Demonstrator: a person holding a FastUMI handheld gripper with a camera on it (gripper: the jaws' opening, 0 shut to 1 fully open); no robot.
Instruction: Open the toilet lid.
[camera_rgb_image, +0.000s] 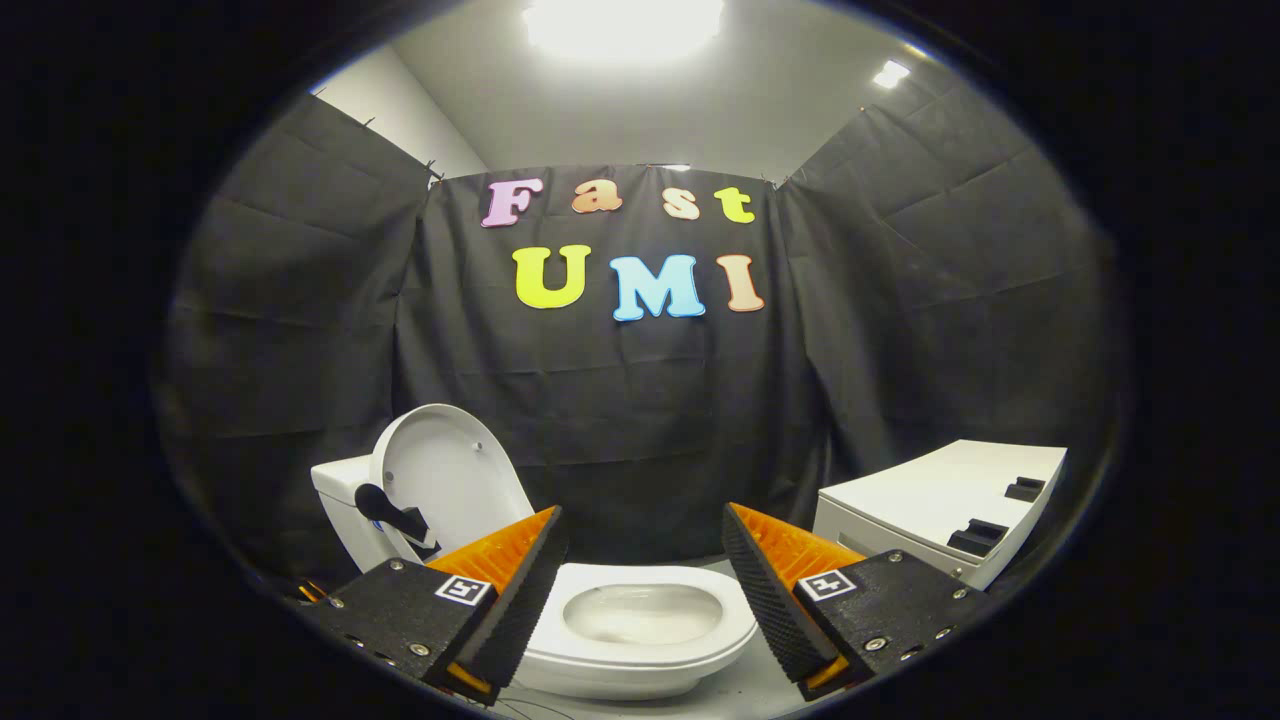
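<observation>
The gripper (645, 590) is hovering with its fingers (520, 590) standing wide apart and holding nothing. The toilet lid (450, 480) is standing upright, already open, leaning against the tank (335, 490) beyond the left finger. The seat (645, 640) is lying between the fingers, just ahead. A white box (940, 505) is sitting beyond the right finger.
</observation>
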